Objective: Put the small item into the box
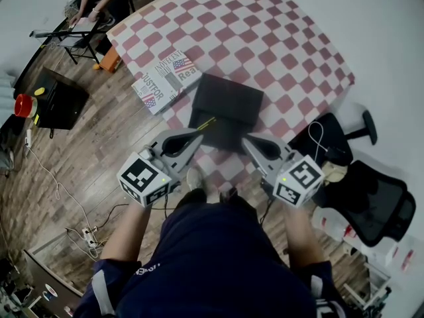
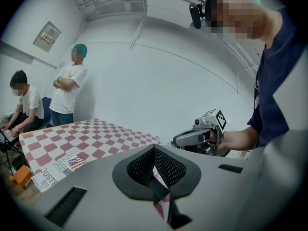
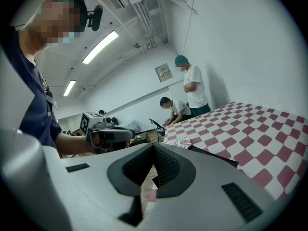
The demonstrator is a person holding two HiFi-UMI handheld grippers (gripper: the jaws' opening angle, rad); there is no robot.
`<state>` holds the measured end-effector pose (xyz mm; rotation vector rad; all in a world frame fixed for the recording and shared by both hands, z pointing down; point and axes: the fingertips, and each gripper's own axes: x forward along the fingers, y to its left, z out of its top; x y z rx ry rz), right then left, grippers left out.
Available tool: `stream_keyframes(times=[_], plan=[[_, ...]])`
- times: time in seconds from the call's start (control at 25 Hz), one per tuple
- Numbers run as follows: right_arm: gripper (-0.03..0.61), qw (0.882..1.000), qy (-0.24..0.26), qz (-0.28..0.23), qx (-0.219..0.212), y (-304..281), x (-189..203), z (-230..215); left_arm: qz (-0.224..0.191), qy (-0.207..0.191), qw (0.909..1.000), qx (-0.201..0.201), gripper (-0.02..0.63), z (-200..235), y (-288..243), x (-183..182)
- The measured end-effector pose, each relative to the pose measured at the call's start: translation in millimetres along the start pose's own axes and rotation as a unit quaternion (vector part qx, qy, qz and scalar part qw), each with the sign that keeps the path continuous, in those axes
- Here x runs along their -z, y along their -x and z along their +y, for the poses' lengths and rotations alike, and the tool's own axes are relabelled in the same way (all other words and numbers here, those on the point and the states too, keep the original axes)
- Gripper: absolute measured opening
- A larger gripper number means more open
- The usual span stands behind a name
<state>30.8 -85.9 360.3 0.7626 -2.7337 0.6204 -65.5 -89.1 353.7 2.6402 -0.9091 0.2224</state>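
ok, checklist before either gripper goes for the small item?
1. Left gripper empty: ok.
2. Right gripper empty: ok.
3. Jaws open for a pick: not ok, both shut.
4. Black box on the checkered table, ahead of both grippers: ok.
5. Box open: cannot tell.
6. Small item found: cannot tell; a thin yellow item lies at the box's near edge.

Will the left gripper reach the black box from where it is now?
Probably yes. The left gripper has its tip right by the near edge of the box, and nothing seems to block the way. Its jaws are shut, so they would have to open before grabbing anything.
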Motion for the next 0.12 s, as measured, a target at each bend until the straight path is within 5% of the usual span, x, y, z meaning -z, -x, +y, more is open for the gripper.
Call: stream_keyframes(times=[0.12], plan=[[0.017,1.000,0.004,-0.001,0.000,1.3,-1.1,1.1,-0.002,0.003,1.0000,-0.005,0.031,0.9,1.5,-1.0]])
